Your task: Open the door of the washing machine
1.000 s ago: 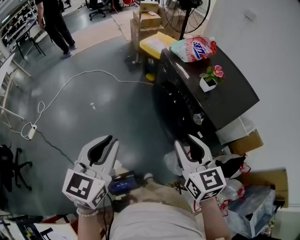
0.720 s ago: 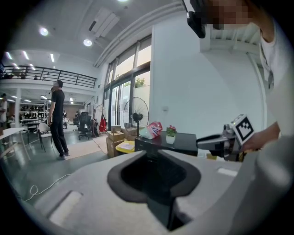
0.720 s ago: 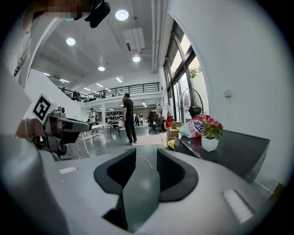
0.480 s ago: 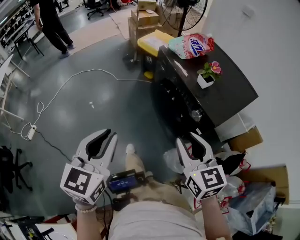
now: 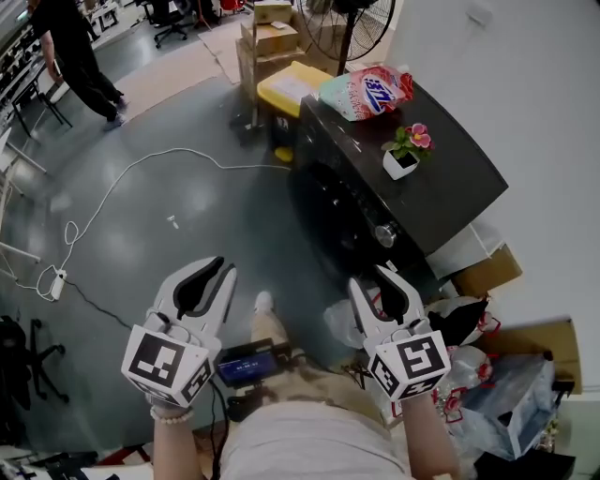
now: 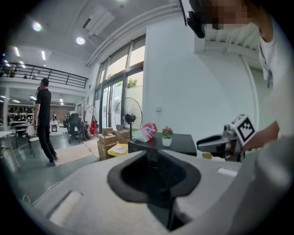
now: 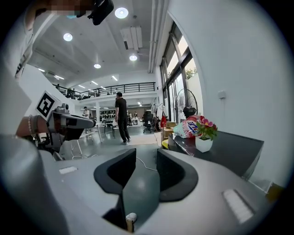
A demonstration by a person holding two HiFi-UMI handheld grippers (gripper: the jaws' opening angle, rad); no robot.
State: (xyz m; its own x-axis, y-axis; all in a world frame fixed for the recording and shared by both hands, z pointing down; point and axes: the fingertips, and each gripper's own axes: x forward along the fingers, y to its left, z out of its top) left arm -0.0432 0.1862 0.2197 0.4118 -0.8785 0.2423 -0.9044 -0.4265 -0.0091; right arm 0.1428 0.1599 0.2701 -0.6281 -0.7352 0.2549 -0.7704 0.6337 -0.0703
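The black front-loading washing machine [image 5: 441, 187] stands ahead on the right, with its round door [image 5: 328, 211] shut and a silver knob [image 5: 384, 234] on its panel. A detergent bag [image 5: 366, 92] and a potted flower [image 5: 403, 155] sit on its top. My left gripper [image 5: 208, 279] hovers over the floor, well left of the machine, open by a narrow gap with nothing in it. My right gripper [image 5: 384, 286] is held just short of the machine's near corner, open and empty. The machine [image 6: 158, 143] shows past the left jaws, and its top [image 7: 229, 147] lies right of the right jaws.
A white cable [image 5: 141, 169] runs across the grey floor to a power strip [image 5: 56, 281]. Cardboard boxes [image 5: 267, 37], a yellow-lidded bin [image 5: 291, 84] and a fan [image 5: 347, 19] stand beyond the machine. Bags [image 5: 469, 319] lie at its near side. A person [image 5: 66, 56] stands far left.
A white shoe has stepped forward between the grippers, and the machine sits closer in view. Both grippers keep the same jaw gaps. The distant person has moved further left.
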